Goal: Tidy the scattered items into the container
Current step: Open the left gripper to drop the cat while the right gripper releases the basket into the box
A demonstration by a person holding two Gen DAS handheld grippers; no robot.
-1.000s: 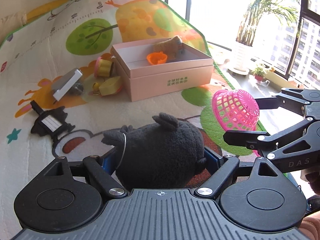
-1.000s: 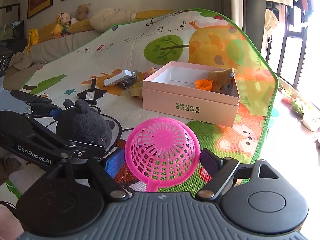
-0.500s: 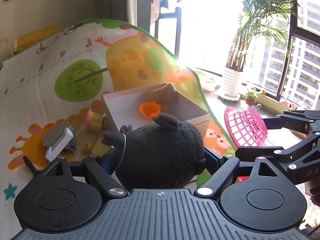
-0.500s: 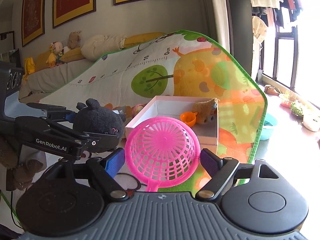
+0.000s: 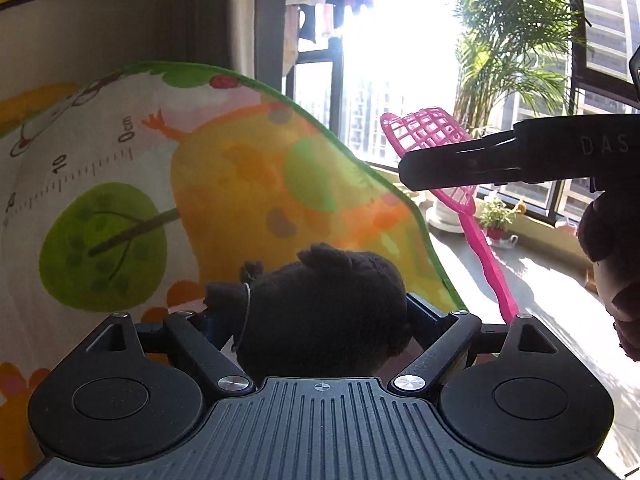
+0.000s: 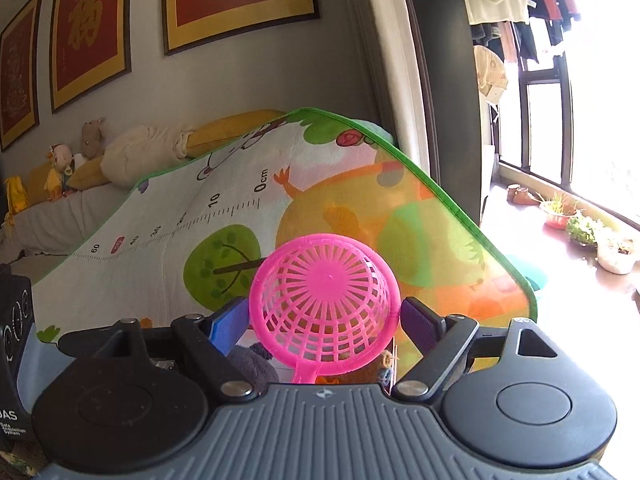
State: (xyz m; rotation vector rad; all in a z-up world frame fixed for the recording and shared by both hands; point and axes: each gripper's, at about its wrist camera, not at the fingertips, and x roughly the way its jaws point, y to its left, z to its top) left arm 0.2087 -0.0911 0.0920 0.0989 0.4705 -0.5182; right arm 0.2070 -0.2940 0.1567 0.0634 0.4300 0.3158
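- Left wrist view: the left tongs (image 5: pixel 320 320) stand wide, their jaws having just spread a little further, and they are clamped on a dark grey plush toy with small ears (image 5: pixel 324 312) that fills the gap between the two pads.
- The plush sits low and near in this view, in front of the colourful cartoon play mat with a green edge and a printed ruler scale (image 5: pixel 160 184), which fills the left and far part.
- At the right, the right tongs (image 5: pixel 460 168) reach in from the side, gripping a pink plastic mesh scoop with a long handle (image 5: pixel 432 136); its handle slants down toward the near right.
- Behind it, far right, a potted palm (image 5: pixel 512 60) stands by the bright window.
- Right wrist view: the right tongs (image 6: pixel 324 316) are spread wide and closed on the pink scoop's (image 6: pixel 324 300) round basket, one pad against each side, the handle pointing back toward the camera.
- Just below the scoop, a grey plush shape (image 6: pixel 252 368) and a brown furry bit (image 6: pixel 384 364) show; the container itself cannot be made out.
- Framed red pictures (image 6: pixel 240 0) hang on the far wall.
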